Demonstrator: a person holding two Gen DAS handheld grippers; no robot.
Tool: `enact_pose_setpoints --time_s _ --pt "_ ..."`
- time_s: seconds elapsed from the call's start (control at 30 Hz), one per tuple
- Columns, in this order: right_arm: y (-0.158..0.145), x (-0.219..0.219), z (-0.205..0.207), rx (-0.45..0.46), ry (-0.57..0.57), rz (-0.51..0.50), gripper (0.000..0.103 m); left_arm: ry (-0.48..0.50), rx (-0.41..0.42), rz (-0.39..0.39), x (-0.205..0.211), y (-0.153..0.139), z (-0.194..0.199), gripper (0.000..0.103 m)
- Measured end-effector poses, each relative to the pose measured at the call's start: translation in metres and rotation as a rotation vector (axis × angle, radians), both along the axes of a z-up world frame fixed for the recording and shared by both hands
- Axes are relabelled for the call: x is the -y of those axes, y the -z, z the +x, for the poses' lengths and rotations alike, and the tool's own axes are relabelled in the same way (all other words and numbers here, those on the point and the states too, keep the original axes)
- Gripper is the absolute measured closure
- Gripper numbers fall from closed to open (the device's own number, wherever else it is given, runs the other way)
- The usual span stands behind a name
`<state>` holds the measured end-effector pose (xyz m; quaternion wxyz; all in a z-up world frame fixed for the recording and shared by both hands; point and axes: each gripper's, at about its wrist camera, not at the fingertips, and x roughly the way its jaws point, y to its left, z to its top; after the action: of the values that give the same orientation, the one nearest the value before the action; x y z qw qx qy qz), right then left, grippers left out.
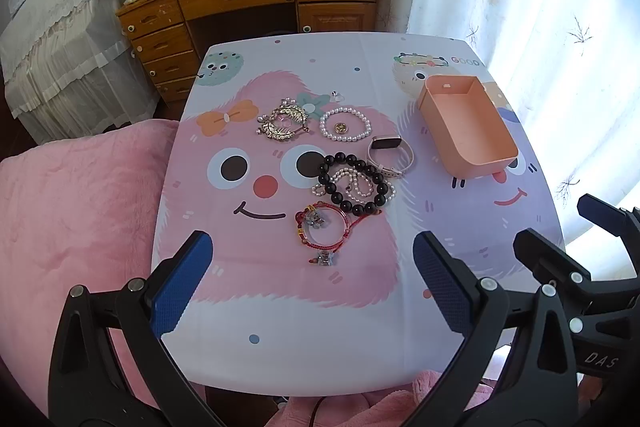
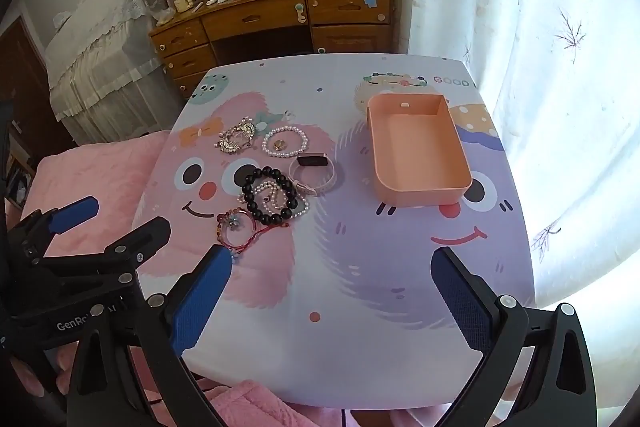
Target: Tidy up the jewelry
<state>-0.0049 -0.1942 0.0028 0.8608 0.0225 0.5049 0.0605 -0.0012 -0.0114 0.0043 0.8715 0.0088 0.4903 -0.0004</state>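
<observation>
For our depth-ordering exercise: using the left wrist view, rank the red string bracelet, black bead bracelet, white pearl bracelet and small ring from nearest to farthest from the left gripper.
1. red string bracelet, just ahead of the left gripper.
2. black bead bracelet, beyond it, slightly right.
3. white pearl bracelet, farther up the table.
4. small ring, farthest, past the pearls.

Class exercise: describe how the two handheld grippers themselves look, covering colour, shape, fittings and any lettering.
Both the left gripper and the right gripper have black angular plastic frames with silver round bolts. Each finger carries a flat, blue, textured pad. White lettering shows on the bodies, only partly legible.
</observation>
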Motion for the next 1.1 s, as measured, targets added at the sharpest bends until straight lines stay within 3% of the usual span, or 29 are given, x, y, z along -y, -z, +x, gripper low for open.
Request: enact_pose_setpoints --time_s 0.8,1.1 --pt "0.000 0.002 -0.001 0.002 -0.019 0.022 0.001 -0.026 0.026 0.061 0.006 -0.002 -0.004 0.003" --pt "-0.011 0.003 -0.014 0.119 -0.026 0.046 0.001 -0.052 0.068 0.060 -0.005 -0.008 -0.006 0.003"
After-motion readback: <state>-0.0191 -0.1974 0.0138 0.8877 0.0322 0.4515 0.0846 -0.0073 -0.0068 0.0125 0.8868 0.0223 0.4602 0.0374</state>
